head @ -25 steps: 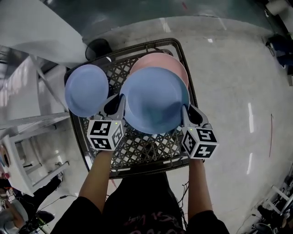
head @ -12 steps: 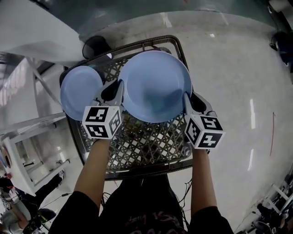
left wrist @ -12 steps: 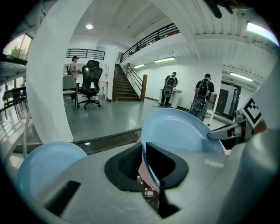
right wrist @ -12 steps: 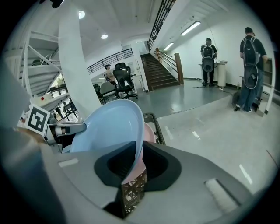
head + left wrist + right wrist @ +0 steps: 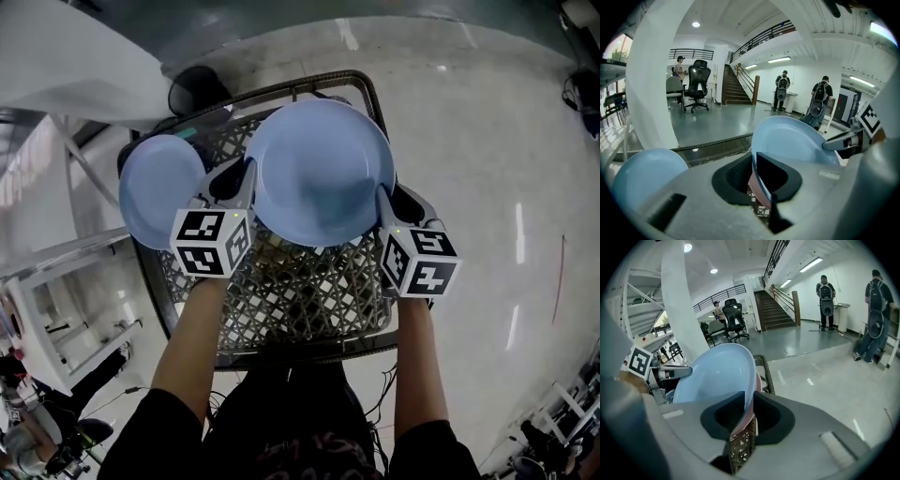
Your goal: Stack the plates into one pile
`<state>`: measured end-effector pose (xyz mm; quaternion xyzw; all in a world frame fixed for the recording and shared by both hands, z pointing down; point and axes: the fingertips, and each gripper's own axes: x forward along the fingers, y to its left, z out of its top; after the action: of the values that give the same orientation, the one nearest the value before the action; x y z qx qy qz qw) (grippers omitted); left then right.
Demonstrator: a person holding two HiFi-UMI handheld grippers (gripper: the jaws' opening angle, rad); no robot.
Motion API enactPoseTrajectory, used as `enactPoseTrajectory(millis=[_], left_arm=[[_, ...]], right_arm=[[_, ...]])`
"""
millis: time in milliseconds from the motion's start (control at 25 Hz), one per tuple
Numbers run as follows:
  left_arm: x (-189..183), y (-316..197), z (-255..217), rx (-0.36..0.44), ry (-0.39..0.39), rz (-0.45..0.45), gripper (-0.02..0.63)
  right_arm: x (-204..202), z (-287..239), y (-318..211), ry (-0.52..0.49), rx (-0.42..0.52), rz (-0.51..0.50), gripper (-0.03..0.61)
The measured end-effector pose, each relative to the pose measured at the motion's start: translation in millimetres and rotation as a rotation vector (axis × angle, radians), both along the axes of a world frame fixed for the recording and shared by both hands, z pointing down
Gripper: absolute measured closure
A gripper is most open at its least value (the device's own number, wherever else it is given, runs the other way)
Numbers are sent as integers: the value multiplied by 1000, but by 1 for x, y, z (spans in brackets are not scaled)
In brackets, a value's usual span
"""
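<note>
A large blue plate (image 5: pixel 319 173) is flat between my two grippers, over the far end of a wire basket (image 5: pixel 291 300). It covers a pink plate, of which only a sliver (image 5: pixel 759 192) shows right under the blue rim. My left gripper (image 5: pixel 246 178) is shut on the plate's left rim (image 5: pixel 787 140). My right gripper (image 5: pixel 382 202) has the right rim (image 5: pixel 740 380) between its jaws. Those jaws have just been opening and stand slightly apart round the rim, with the pink edge (image 5: pixel 743 425) below. A smaller blue plate (image 5: pixel 155 192) lies at the basket's left.
The basket has a thick dark rim (image 5: pixel 370 94) and stands on a pale polished floor (image 5: pixel 487 187). A white column (image 5: pixel 651 84) rises just beyond the basket. Office chairs (image 5: pixel 696 84) and people with backpacks (image 5: pixel 827 294) stand far off.
Both grippers carried the large blue plate away from me along the basket. The pink plate, visible beyond it a second ago, is now covered by it.
</note>
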<state>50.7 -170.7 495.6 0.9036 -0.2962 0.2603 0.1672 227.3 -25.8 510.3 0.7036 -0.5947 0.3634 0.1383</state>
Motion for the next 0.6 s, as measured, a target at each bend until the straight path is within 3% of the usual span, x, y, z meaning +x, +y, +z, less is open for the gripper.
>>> enactPoseTrajectory(millis=[600], left_arm=[[3,-2,16,-13,-23,-32,585]], right_arm=[[4,16,-3,22,-33,-44,497]])
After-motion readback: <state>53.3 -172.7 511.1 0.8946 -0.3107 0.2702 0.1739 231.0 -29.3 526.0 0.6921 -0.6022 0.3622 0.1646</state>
